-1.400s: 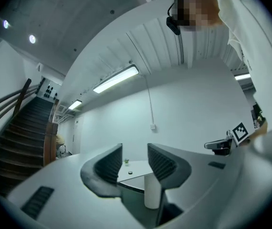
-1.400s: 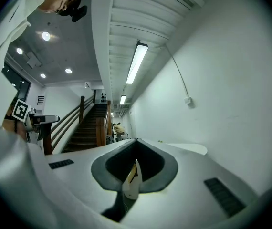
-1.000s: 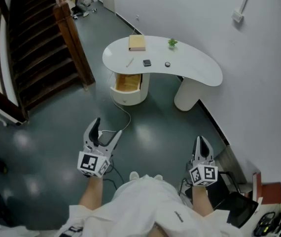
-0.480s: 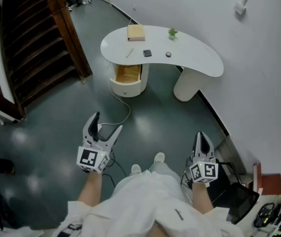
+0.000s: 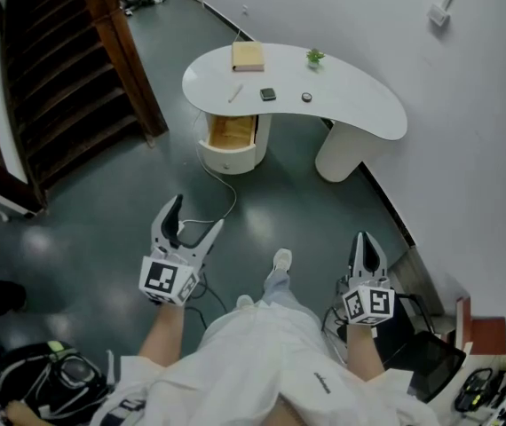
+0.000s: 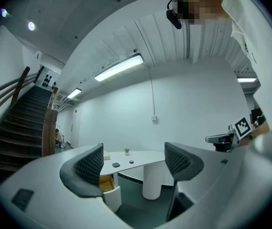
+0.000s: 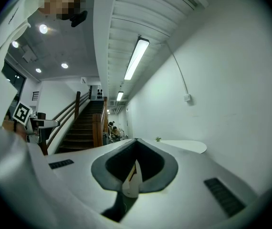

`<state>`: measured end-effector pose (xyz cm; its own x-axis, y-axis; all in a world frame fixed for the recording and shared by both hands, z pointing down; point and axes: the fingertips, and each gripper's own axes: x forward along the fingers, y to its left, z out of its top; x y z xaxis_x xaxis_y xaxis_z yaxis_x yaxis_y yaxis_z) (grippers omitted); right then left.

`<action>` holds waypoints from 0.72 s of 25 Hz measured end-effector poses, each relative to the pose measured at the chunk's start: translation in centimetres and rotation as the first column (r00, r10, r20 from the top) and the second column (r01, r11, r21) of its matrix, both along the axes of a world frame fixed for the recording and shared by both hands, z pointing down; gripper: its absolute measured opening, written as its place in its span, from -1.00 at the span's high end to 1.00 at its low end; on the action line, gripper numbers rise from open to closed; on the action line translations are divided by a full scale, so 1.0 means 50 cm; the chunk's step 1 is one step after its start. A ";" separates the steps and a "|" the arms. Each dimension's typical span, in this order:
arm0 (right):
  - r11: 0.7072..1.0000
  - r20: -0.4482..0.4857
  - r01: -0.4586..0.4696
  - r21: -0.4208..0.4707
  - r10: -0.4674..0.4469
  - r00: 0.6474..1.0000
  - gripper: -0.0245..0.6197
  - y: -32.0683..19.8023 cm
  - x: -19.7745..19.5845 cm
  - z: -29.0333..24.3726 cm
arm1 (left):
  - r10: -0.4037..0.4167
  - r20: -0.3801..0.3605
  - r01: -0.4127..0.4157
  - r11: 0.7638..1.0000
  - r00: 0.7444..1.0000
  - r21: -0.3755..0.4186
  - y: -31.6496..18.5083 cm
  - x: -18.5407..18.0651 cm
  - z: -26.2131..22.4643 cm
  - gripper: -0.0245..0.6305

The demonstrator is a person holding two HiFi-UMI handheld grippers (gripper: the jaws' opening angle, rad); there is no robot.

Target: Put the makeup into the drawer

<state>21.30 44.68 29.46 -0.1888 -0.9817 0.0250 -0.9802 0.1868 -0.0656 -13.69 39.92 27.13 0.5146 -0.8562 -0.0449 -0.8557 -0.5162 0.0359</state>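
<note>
The makeup lies on a white curved table [image 5: 359, 105] far ahead: a dark square compact [image 5: 268, 94], a small round pot [image 5: 306, 97] and a thin stick [image 5: 235, 93]. Under the table's left end a drawer [image 5: 232, 133] with a wooden inside stands pulled out. My left gripper [image 5: 186, 224] is open and empty, held low over the floor well short of the table. In the left gripper view the table [image 6: 141, 155], compact [image 6: 116, 164] and drawer [image 6: 106, 182] show between the spread left gripper [image 6: 133, 168] jaws. My right gripper [image 5: 366, 247] is shut on nothing; the right gripper [image 7: 136, 163] jaws meet in its own view.
A tan book [image 5: 247, 56] and a small plant [image 5: 314, 58] also sit on the table. A wooden staircase [image 5: 49, 87] rises at left. A cable [image 5: 222, 207] trails on the floor. A bag [image 5: 53, 380] lies at lower left; a black case [image 5: 430, 371] stands by the right wall.
The person has stepped forward, one foot now ahead. Both grippers have risen slightly in the view and kept their states. A bag has come into view at lower left.
</note>
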 end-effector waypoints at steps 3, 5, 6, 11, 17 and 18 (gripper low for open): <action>1.000 -0.002 0.014 0.005 -0.014 1.000 0.87 -0.034 -0.002 0.002 | -0.001 0.001 0.001 1.000 1.000 -0.010 -0.035 0.008 0.008 -0.25; 1.000 -0.002 0.020 -0.003 -0.020 1.000 0.87 -0.061 0.005 0.008 | 0.001 -0.001 -0.001 1.000 1.000 -0.024 -0.062 0.023 0.017 -0.25; 1.000 0.001 0.022 -0.007 -0.022 1.000 0.87 -0.076 0.010 0.013 | 0.002 -0.001 -0.002 1.000 1.000 -0.029 -0.079 0.031 0.021 -0.25; 0.999 0.011 0.026 -0.020 -0.026 1.000 0.87 -0.176 0.043 0.032 | -0.003 0.001 0.003 0.999 1.000 -0.039 -0.176 0.066 0.035 -0.25; 0.998 0.015 0.055 -0.020 -0.055 0.998 0.87 -0.336 0.073 0.022 | -0.016 0.002 0.016 0.998 1.000 -0.064 -0.314 0.114 0.042 -0.25; 0.998 0.016 0.064 -0.020 -0.064 0.998 0.87 -0.363 0.078 0.022 | -0.019 0.002 0.019 0.998 1.000 -0.067 -0.338 0.123 0.042 -0.25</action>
